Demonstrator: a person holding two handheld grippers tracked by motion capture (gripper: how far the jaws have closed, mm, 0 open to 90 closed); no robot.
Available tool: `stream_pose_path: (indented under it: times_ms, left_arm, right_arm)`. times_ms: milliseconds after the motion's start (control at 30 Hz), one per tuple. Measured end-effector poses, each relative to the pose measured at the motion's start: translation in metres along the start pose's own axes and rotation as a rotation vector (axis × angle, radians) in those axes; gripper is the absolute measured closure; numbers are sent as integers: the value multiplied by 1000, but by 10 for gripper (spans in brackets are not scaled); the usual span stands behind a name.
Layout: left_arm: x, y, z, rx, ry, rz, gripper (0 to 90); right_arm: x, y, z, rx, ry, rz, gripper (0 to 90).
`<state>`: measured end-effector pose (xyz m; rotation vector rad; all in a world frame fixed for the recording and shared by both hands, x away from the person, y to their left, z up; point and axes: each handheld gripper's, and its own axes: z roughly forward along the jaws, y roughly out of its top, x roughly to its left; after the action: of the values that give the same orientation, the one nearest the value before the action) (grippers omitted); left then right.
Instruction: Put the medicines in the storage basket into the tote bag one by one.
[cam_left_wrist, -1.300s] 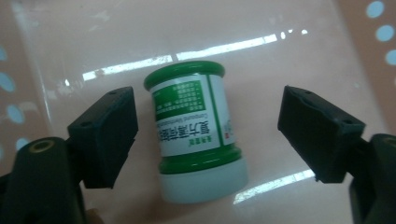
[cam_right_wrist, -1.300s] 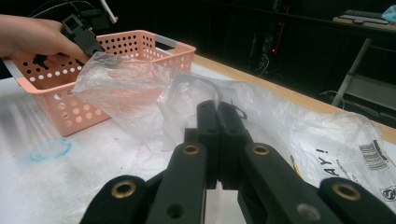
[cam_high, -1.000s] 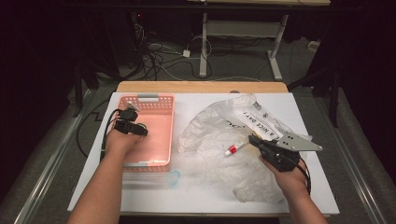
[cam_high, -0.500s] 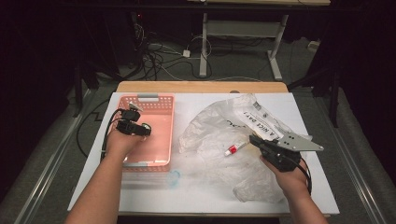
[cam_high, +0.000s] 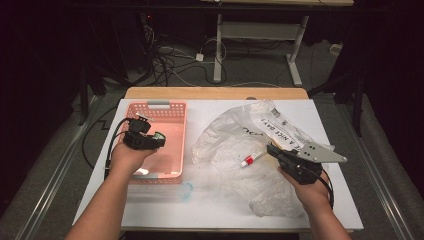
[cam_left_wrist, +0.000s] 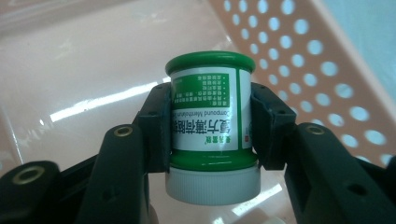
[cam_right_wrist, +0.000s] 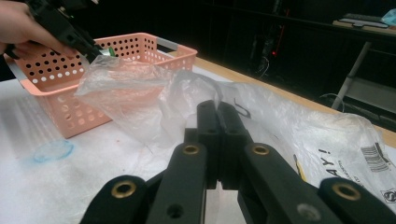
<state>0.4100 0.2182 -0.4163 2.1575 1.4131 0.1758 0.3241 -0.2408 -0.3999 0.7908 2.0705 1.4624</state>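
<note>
- The left claw (cam_left_wrist: 211, 135) is gripping a small round green jar (cam_left_wrist: 211, 107) with a white cap, over the perforated pink plastic basket (cam_high: 172, 112).
- The right claw (cam_right_wrist: 218, 140) is resting clenched, apparently empty, above the crinkled clear plastic bag (cam_high: 240, 150) on the white tabletop (cam_high: 200, 205).
- A red-capped tube (cam_high: 251, 159) is lying on the bag.

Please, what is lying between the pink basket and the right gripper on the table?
In the high view, the clear plastic bag lies crumpled between the pink basket and the right gripper; a small tube with a red cap lies at the bag.
</note>
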Motion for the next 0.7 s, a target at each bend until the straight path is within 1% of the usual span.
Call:
stream_pose_path:
  times_ms: [33,167,200,300,433,500,533,700]
  left_arm:
    - [-2,-1,-2,-6,2,3,536]
    - [-14,-7,-9,-43,4,45,536]
    - [-16,-8,-10,-50,-1,52,536]
    - [-23,-15,-13,-102,-31,77,536]
    - [-33,-25,-18,-150,-41,106,535]
    - [-37,-31,-22,-182,-45,113,536]
    - [-39,-34,-24,-201,-54,116,536]
    - [-44,-48,-29,-266,-74,110,536]
  right_arm:
    - [0,0,0,1,-2,-1,900]
    - [0,0,0,2,-4,-1,900]
    - [0,0,0,2,-3,-1,900]
    - [0,0,1,4,-3,-1,900]
    - [1,0,0,1,-5,-2,900]
    - [0,0,-1,2,-4,-7,900]
    - [0,0,-1,0,-1,-7,900]
    - [1,0,0,-1,0,-3,900]
